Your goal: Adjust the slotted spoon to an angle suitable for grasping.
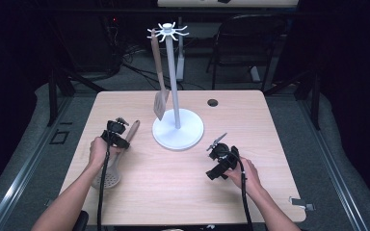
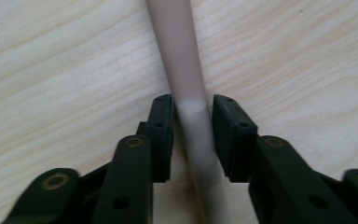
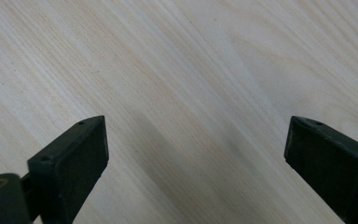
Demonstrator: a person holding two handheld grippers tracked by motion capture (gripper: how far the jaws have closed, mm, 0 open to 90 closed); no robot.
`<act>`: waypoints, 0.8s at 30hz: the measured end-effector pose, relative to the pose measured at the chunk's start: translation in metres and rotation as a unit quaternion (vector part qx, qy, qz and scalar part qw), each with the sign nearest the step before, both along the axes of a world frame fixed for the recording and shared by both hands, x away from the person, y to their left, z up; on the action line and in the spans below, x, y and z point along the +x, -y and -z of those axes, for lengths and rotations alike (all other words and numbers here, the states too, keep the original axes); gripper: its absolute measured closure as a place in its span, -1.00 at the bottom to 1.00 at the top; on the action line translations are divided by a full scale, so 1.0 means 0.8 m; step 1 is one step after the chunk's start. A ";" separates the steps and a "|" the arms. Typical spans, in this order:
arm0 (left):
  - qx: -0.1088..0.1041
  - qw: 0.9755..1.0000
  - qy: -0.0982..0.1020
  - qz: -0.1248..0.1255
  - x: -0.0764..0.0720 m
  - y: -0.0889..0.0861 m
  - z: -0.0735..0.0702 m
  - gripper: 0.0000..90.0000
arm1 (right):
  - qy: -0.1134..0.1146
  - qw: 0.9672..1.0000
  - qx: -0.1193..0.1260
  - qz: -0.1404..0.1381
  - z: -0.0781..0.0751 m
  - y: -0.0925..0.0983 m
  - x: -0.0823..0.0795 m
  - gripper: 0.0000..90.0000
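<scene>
So, wooden table (image 1: 183,192) first, with a white utensil stand (image 1: 178,129) at its middle, one spatula (image 1: 160,91) hanging from a top hook. Skimmer spoon (image 1: 114,163) lies flat on the table's left part, perforated bowl toward the person, pale handle (image 2: 182,60) angling up toward the stand base. Left gripper (image 1: 116,134) sits over that handle; in the left gripper view the jaws straddle the handle mid-length, pads just beside or barely touching it, can't tell if they actually squeeze yet. Right gripper (image 1: 220,155) rests well apart on the right, jaws spread wide over bare wood. Spoon looks light and stiff, smooth round handle likely slippery and prone to rolling, so a firm pinch mid-handle, nearer the bowl end for balance, seems best.
</scene>
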State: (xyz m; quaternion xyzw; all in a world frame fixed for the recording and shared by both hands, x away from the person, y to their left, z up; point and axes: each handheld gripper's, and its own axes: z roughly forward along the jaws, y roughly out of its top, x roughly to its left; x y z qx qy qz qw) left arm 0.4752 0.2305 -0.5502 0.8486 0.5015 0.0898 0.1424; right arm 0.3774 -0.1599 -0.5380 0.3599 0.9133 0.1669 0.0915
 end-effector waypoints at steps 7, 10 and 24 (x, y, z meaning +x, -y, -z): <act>-0.017 1.000 -0.011 -0.006 0.004 -0.005 0.000 0.58 | -0.002 1.000 0.003 0.000 0.000 -0.001 -0.001 -0.85; -0.031 0.999 -0.012 -0.011 0.004 -0.009 0.000 0.60 | -0.002 1.000 0.007 0.000 0.000 0.000 -0.001 -0.85; -0.100 0.994 0.035 -0.020 -0.019 -0.026 -0.025 0.68 | -0.003 1.000 0.003 0.000 0.001 0.001 0.000 -0.85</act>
